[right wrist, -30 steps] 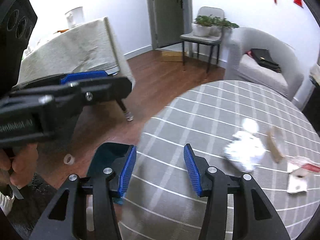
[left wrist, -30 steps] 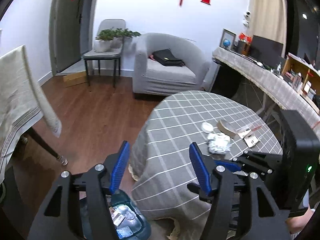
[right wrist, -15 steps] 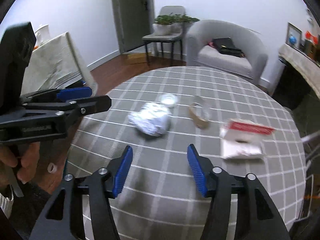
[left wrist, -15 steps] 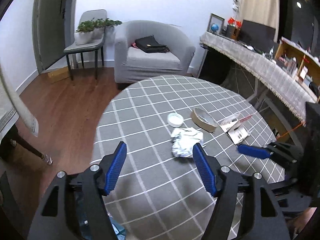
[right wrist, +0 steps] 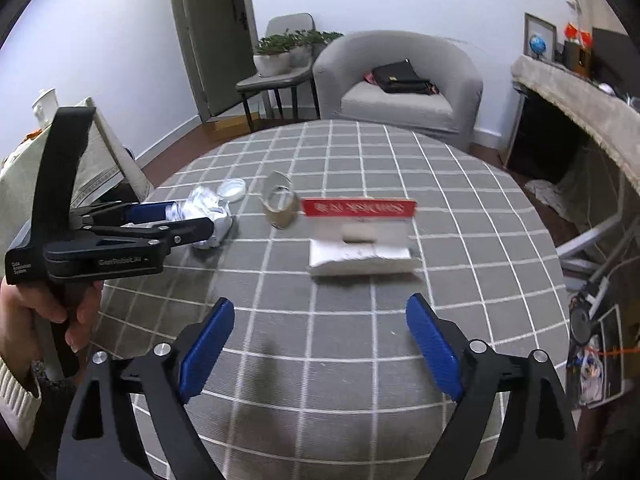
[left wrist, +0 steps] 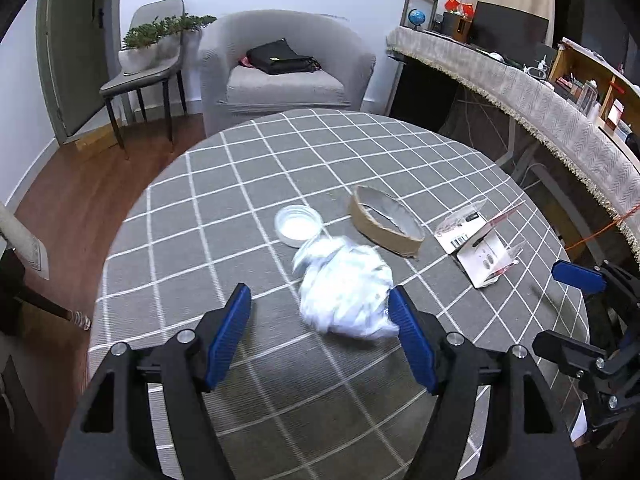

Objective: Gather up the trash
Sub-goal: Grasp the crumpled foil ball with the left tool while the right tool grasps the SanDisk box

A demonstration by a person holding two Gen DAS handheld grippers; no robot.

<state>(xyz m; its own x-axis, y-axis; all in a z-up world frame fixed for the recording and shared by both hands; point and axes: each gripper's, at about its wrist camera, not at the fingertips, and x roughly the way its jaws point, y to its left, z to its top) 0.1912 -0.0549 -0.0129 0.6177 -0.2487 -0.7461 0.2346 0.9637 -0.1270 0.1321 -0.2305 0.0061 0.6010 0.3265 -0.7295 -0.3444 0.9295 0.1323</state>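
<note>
Blue-padded and spread wide, the left hand-held gripper [left wrist: 320, 330] held nothing, though the crumpled white plastic wad [left wrist: 346, 286] lay at its twelve o'clock, partly between the fingers and closer to the right pad. The wad looked soft, wrinkled and slightly blurred, resting on the grey checked bench [left wrist: 224, 184]. Judging from this, the left arm was plainly the nearer one, and a short push forward with a slight shift right would centre the wad for a pinch.

Spread just as wide and empty, the right hand-held gripper [right wrist: 320, 344] faced the opened white-and-red package [right wrist: 360, 236], which sat at its twelve o'clock, apart from the pads, its long axis lying across the gripper's line from nine to three.

Farther off, at the wad's eleven o'clock, lay a small round clear lid [left wrist: 298, 226], and at its one o'clock an almost spent tape roll [left wrist: 386, 220].
</note>
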